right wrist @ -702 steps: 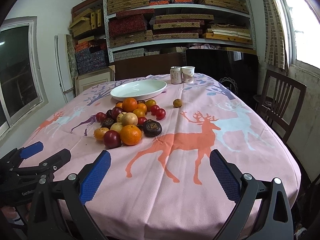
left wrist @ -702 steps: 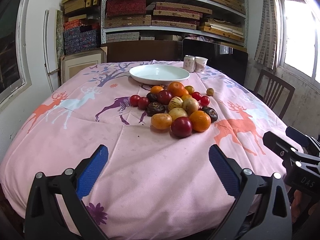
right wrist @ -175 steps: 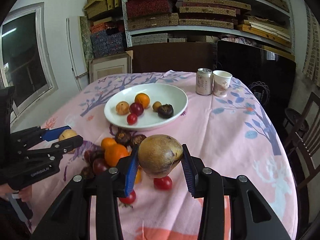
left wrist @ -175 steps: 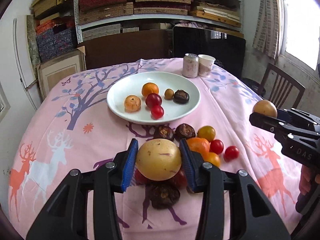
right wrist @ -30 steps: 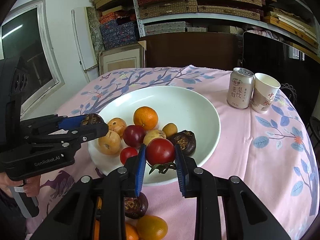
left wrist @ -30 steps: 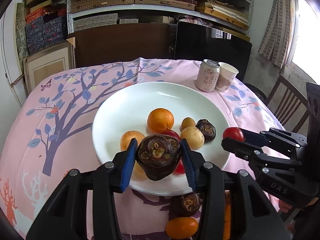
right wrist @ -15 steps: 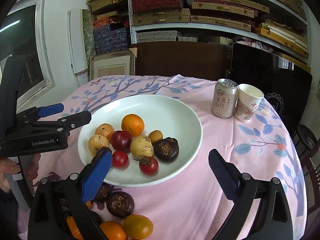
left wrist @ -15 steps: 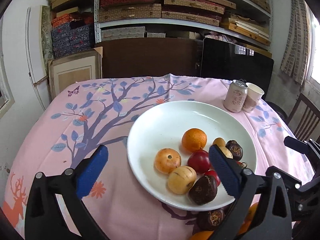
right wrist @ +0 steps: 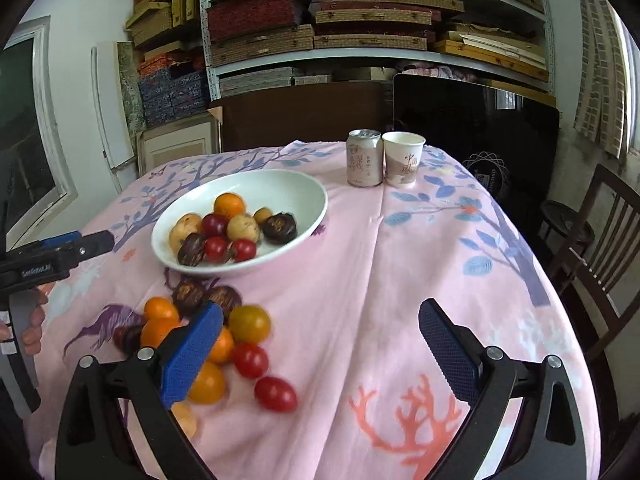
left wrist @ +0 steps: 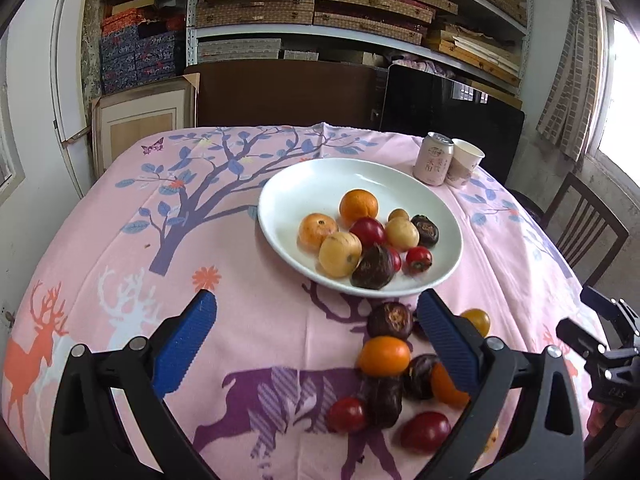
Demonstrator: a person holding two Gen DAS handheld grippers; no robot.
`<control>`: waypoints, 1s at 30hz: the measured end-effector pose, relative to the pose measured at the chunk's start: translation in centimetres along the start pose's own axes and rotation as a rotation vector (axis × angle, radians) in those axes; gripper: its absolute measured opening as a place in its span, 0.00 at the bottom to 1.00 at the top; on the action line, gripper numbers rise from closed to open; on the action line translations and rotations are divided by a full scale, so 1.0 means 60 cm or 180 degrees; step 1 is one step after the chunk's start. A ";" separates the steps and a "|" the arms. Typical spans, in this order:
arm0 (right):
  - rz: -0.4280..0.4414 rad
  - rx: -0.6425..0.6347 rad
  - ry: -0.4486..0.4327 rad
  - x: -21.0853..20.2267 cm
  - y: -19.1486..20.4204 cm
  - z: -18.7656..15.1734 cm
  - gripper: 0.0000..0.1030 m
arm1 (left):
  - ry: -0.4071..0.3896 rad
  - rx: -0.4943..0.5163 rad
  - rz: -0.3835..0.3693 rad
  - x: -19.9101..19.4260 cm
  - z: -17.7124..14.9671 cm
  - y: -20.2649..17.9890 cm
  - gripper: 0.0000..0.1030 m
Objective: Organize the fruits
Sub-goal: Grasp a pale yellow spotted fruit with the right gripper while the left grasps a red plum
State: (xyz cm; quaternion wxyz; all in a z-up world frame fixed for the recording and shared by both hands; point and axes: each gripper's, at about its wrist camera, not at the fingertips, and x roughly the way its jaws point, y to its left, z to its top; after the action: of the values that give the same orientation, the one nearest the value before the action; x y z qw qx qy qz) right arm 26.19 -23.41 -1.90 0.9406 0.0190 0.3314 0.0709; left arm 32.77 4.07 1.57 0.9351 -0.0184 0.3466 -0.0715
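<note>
Shelves stacked with flat woven boxes (right wrist: 372, 20) rise behind a table under a pink deer-print tablecloth (left wrist: 240, 320). On it, a white round ceramic plate (left wrist: 320, 184) holds about nine fruits, among them an orange mandarin (left wrist: 359, 202). Near the plate's front rim lies a loose cluster of red, orange and dark brown fruits (right wrist: 224, 332). Left gripper (left wrist: 316, 340) and right gripper (right wrist: 318, 346) both hover with jaws spread wide, holding nothing.

Glossy white plate (left wrist: 280, 200); matt pink cloth tablecloth (left wrist: 240, 344); metal can (right wrist: 363, 158).
</note>
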 end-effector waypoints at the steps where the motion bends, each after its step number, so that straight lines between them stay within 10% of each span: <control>1: 0.0067 -0.0087 0.0031 -0.010 0.012 -0.017 0.96 | 0.0031 0.0004 0.0025 -0.009 -0.011 0.002 0.96; 6: 0.0487 -0.0385 0.0497 -0.015 0.076 -0.079 0.96 | 0.0063 0.0012 0.0112 -0.053 -0.056 0.017 0.96; 20: 0.0248 -0.0596 0.0854 0.059 0.142 -0.081 0.94 | -0.0068 0.0562 0.0206 -0.121 -0.111 -0.001 0.96; 24: 0.0433 -0.0575 0.0875 0.061 0.141 -0.082 0.40 | 0.0075 0.0648 0.0031 -0.109 -0.123 -0.009 0.96; 30: 0.0485 -0.0451 0.0785 0.020 0.113 -0.094 0.38 | 0.0379 0.0777 -0.0095 -0.066 -0.154 -0.045 0.96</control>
State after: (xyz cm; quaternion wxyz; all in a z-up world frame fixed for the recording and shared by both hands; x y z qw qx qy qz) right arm 22.79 -16.57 -6.49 0.8837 -0.0311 0.4361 0.1670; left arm 23.46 2.11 -2.63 0.9070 0.0947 0.3899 -0.1280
